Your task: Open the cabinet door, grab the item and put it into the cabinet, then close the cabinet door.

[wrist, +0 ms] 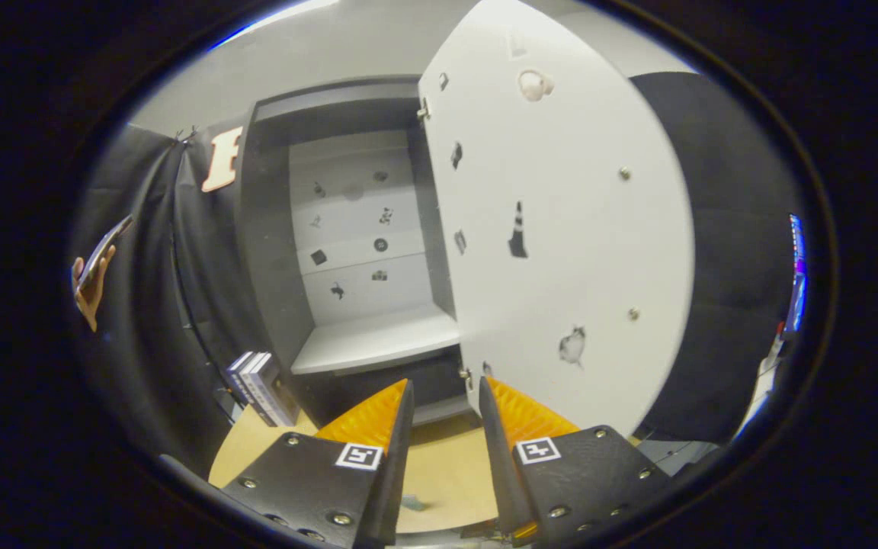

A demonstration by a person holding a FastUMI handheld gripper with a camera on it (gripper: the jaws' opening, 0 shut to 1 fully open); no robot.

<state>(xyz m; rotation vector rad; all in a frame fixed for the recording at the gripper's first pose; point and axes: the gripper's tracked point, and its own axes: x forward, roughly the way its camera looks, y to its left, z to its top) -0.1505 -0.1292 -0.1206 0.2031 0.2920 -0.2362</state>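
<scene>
Wooden tabletop [447,473] is seen under the gripper [445,404], whose fingers are apart w/ nothing held. Cabinet door [561,229] stands open ahead-right; shelf [378,339] just beyond the fingers. Item, prob. the books [260,385], ahead-left. Risk: door edge could be hit when the gripper is swung left.

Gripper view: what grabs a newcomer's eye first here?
The white cabinet door, swung wide open beyond the fingers and dotted with small stickers. Left of it, the cabinet interior shows a bare shelf. The gripper is open with nothing between its fingers; a stack of books leans by the cabinet's lower left.
</scene>
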